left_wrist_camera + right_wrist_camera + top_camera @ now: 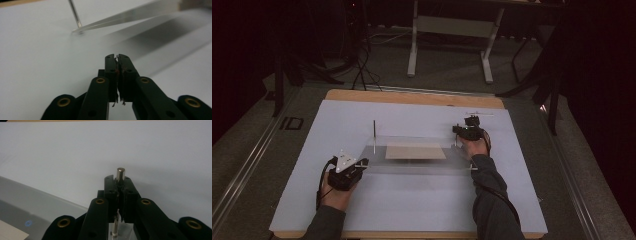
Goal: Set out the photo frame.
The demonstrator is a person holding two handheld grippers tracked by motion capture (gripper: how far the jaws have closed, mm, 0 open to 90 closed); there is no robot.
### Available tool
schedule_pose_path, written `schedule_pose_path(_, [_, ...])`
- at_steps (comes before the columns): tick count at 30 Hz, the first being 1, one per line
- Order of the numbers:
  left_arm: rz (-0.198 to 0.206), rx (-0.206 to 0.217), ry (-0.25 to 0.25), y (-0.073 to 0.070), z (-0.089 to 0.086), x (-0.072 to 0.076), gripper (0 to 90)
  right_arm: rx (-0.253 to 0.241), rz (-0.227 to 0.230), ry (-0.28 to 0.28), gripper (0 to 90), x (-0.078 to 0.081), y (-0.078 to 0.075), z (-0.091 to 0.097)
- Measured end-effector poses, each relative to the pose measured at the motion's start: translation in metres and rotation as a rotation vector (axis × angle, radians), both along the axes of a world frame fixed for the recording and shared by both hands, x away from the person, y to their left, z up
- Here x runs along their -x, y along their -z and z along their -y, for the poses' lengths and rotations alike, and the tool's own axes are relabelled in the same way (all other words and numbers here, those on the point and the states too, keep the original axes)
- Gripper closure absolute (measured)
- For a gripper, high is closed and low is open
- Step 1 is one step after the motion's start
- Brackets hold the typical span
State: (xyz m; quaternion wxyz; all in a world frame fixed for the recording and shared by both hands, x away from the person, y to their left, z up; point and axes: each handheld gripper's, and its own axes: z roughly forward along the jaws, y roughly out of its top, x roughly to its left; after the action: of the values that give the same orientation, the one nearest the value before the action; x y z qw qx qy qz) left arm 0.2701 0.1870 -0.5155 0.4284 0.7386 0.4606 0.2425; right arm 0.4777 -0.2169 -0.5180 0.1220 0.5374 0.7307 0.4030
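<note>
The right gripper (119,184) clamped a smooth metal rod (120,174) at the clear plate's (422,165) far right corner, mid-table. The left gripper (117,58), jaws together and empty, sat at the plate's near left corner.

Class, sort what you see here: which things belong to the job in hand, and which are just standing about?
In the job:
- clear panel
- metal rod, held by the right hand-held gripper
- upright rod at the panel's far left corner
- left hand-held gripper, shut

Standing about:
- white frame beyond the table
- floor cables
</note>
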Motion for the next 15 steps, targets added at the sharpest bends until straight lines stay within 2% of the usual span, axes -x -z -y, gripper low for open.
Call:
schedule_pose_path(9, [0.085,0.025,0.023,-0.009,0.011,0.022,90.0,0.002,-0.001,-0.005,85.3,-0.001,0.0,0.0])
schedule_pose_path(15, [0.097,0.037,0.043,-0.012,0.016,0.023,90.0,0.006,0.0,-0.007,85.2,0.0,0.0,0.0])
